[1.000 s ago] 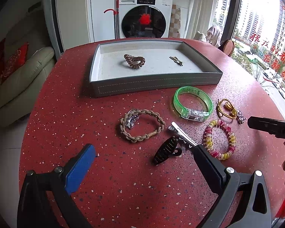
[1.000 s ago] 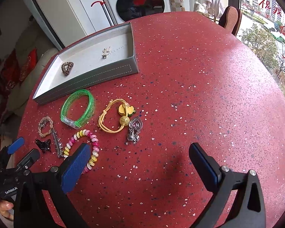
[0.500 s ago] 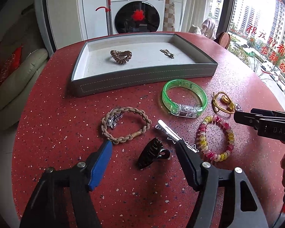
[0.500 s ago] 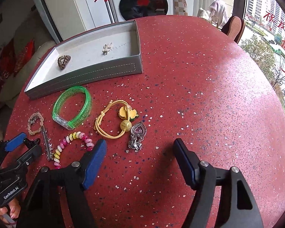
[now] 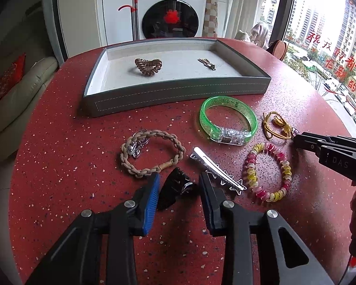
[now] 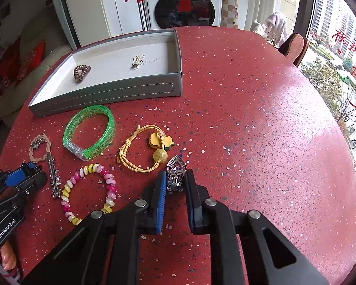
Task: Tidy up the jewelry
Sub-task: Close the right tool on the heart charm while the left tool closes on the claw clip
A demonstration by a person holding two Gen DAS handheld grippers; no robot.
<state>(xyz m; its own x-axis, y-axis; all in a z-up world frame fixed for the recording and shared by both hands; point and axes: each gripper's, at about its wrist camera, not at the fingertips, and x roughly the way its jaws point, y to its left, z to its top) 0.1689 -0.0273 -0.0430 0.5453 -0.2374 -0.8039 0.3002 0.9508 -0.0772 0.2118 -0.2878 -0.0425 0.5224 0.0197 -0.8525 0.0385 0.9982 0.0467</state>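
Observation:
On the red table, my left gripper (image 5: 179, 181) has closed around a black claw hair clip (image 5: 174, 188). My right gripper (image 6: 175, 178) has closed around a silver heart-shaped clip (image 6: 176, 174). Nearby lie a braided rope bracelet (image 5: 152, 153), a silver star clip (image 5: 217, 169), a pink-and-yellow bead bracelet (image 5: 268, 172), a green bangle (image 5: 227, 121) and a yellow hair tie (image 6: 144, 149). The grey tray (image 5: 178, 91) at the back holds a brown coil hair tie (image 5: 148, 65) and a small clip (image 5: 206, 63).
The table's right half (image 6: 261, 130) is bare red surface to its round edge. A sofa (image 5: 16, 99) stands left of the table, and a washing machine (image 5: 169, 11) behind it. A chair (image 6: 294, 47) stands at the far right edge.
Both grippers have moved forward and down and narrowed from wide open. The left now closes around the black claw clip, the right around the silver heart clip.

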